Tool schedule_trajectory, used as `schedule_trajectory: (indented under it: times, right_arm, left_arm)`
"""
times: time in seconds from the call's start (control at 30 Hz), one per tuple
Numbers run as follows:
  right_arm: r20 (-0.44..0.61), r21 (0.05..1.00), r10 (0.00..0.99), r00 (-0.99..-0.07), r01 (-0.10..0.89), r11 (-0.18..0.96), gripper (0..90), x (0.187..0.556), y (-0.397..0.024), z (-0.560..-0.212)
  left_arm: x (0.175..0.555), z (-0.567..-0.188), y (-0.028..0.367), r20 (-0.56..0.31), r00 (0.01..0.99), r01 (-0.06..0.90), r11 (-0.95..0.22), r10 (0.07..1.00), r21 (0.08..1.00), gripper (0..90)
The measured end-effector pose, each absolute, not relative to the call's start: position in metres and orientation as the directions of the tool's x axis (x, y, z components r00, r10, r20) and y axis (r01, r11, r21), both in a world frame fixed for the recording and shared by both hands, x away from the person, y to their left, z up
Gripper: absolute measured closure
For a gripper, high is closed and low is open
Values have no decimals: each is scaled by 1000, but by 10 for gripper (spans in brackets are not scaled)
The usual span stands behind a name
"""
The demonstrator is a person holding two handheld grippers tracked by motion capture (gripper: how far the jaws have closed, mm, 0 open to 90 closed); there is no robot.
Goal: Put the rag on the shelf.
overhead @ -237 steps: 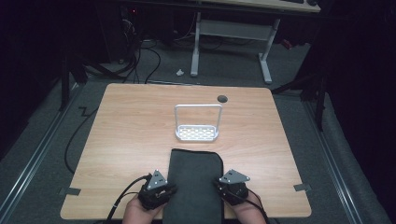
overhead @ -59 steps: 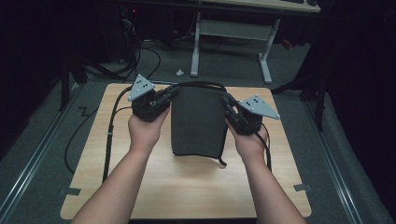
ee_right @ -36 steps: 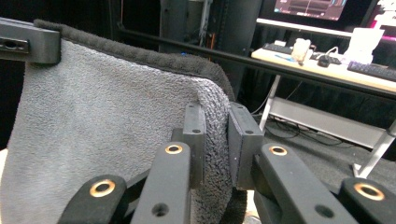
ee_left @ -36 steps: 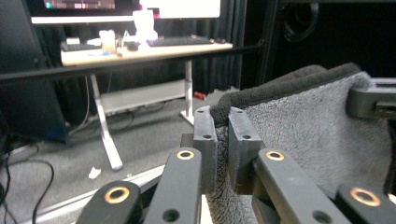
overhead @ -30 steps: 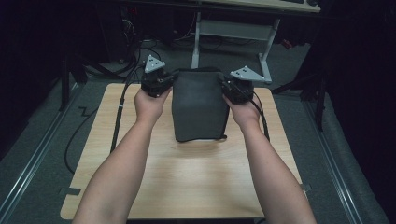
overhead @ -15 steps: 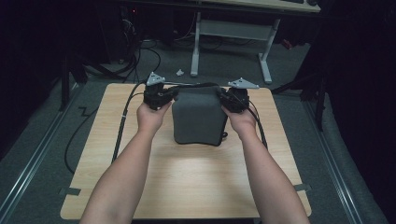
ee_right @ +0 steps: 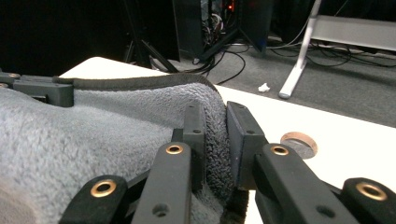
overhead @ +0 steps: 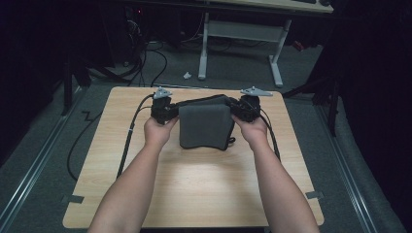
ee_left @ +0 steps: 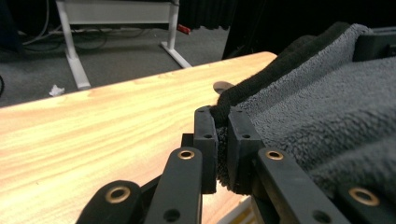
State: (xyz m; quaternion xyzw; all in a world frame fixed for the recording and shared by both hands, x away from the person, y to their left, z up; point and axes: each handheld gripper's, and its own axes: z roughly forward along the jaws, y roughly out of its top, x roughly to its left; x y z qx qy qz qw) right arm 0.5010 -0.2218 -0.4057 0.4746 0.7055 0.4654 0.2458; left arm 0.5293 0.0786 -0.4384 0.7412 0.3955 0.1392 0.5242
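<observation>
On the light wooden table (overhead: pixel 194 184), the dark grey fleecy towel (overhead: pixel 204 126) hangs draped at the far edge, pinched at its upper corners by left gripper (ee_left: pixel 223 140) and right gripper (ee_right: pixel 215 140), and could bunch unevenly if either corner slips.

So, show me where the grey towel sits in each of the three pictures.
High view: the towel hangs at the table's far middle, between both grippers.
Left gripper view: right side, its edge pinched in the jaws.
Right gripper view: left side, pinched likewise.
Shared landmark: the round table hole.
</observation>
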Motion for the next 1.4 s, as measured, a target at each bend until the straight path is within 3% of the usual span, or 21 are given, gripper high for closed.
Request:
schedule_trajectory:
  times: [0.37, 0.6, 0.87, 1.27, 1.4]
  right_arm:
    - [162, 882, 885, -437, 466, 70, 793, 500, -231, -422]
    - [109, 857, 896, -431, 498, 135, 808, 501, -230, -439]
    - [127, 852, 900, -417, 510, 116, 799, 501, -231, -450]
    - [105, 858, 906, -409, 499, 125, 591, 500, -237, -443]
    - [97, 867, 914, -395, 485, 117, 559, 498, -241, -438]
  left_arm:
    - [527, -452, 79, -231, 652, 466, -141, 722, 874, 841]
    - [525, -463, 79, -222, 648, 485, -170, 729, 858, 842]
    - [523, -469, 79, -238, 647, 497, -164, 725, 852, 840]
    - [520, -463, 80, -240, 640, 503, -161, 730, 849, 775]
    - [518, -459, 81, -230, 635, 495, -160, 738, 854, 760]
